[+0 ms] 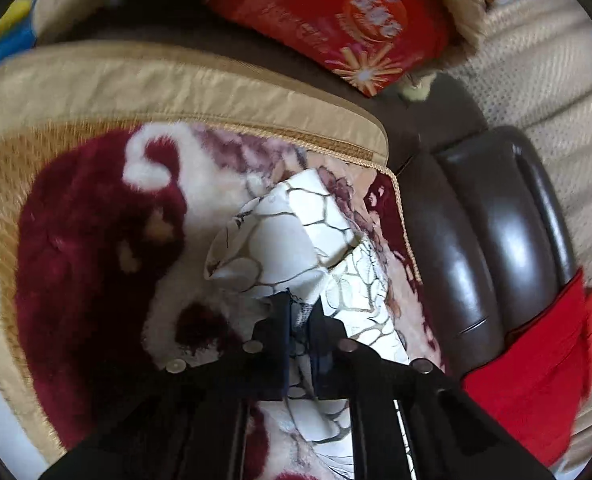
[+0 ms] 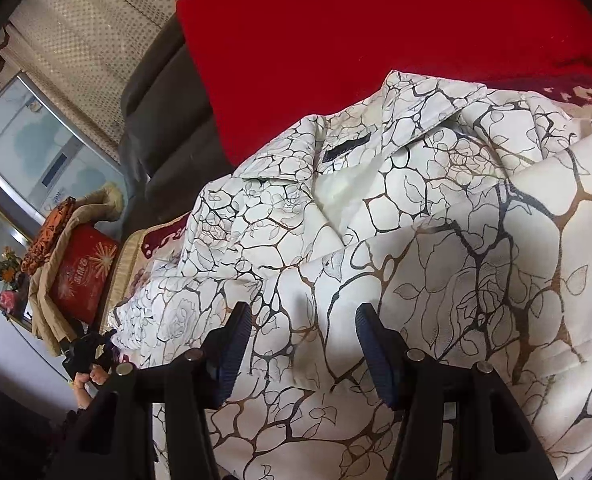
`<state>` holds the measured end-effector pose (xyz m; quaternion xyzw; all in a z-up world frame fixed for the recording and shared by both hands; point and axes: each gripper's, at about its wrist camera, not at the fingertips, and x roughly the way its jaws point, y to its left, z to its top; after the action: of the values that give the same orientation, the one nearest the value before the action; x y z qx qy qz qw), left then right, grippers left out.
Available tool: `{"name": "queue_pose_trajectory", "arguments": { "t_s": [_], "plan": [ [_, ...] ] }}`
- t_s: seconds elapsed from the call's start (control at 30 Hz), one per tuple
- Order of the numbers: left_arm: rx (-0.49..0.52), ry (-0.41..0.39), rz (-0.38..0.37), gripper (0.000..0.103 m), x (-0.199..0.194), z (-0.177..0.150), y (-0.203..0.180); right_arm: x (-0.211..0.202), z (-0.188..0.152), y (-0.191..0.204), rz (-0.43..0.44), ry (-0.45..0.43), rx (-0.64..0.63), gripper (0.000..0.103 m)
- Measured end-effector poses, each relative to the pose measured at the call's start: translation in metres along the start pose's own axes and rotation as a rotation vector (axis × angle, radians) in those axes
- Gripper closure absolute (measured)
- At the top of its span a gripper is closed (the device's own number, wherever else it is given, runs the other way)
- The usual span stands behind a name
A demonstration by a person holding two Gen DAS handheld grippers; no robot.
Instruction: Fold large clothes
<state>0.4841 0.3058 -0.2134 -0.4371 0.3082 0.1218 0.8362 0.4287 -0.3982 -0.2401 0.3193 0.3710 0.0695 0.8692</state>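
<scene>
Lying across a plush maroon-and-cream blanket (image 1: 96, 240), the white jacket (image 2: 375, 220) with its dark vein print fills the near and right side of the right wrist view, collar (image 2: 379, 148) toward the far side and a dark label just below it. The left gripper (image 1: 297, 320) is clamped tight on a narrow end of the jacket, probably a sleeve (image 1: 292, 232), and cloth bunches between its pads. That end lies on the blanket, near the blanket's braided right edge. The right gripper (image 2: 303, 344) hangs just above the jacket's front with its jaws about half apart and nothing between them; whether the tips touch the cloth cannot be told.

Open blanket lies to the left of the sleeve, up to a tan satin border (image 1: 176, 88) on the far side. To the right, a dark glossy armrest (image 1: 495, 240) runs close along the blanket's edge. A red cloth (image 2: 355, 32) is spread beyond the collar and reaches the jacket's far edge. A red cushion (image 1: 335, 12) sits at the far side with a beige garment (image 2: 52, 264) draped over it. A person's hand (image 2: 90, 378) shows at the near left.
</scene>
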Motion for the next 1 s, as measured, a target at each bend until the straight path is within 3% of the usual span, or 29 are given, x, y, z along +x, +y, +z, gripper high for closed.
{"name": "queue_pose_trajectory", "arguments": {
  "t_s": [0.2,0.37,0.47,0.57,0.67,0.77,0.87,0.93,1.0],
  "plan": [
    [0.182,-0.042,-0.021,0.097,-0.045,0.005,-0.067,-0.016,0.002,-0.001,0.014,-0.035,0.009,0.045],
    [0.408,-0.059,-0.117,0.097,-0.098,-0.023,-0.156,-0.033,0.008,-0.009,0.039,-0.065,0.052,0.045],
    [0.564,-0.045,-0.204,0.097,-0.130,-0.064,-0.217,-0.046,0.013,-0.018,0.062,-0.091,0.089,0.045],
    [0.723,0.006,-0.307,0.097,-0.158,-0.125,-0.272,-0.060,0.018,-0.030,0.082,-0.115,0.135,0.045],
    [0.884,0.098,-0.417,0.097,-0.180,-0.202,-0.314,-0.075,0.023,-0.047,0.101,-0.144,0.190,0.045],
    [1.032,0.260,-0.473,0.095,-0.185,-0.286,-0.343,-0.086,0.027,-0.067,0.126,-0.160,0.257,0.043],
    [1.110,0.388,-0.521,0.079,-0.185,-0.339,-0.350,-0.090,0.029,-0.086,0.172,-0.153,0.337,0.029],
    [1.118,0.376,-0.545,0.063,-0.188,-0.350,-0.346,-0.090,0.029,-0.097,0.203,-0.147,0.387,0.028],
    [1.078,0.342,-0.541,0.047,-0.184,-0.341,-0.337,-0.088,0.029,-0.104,0.229,-0.127,0.414,0.028]
  ]
}}
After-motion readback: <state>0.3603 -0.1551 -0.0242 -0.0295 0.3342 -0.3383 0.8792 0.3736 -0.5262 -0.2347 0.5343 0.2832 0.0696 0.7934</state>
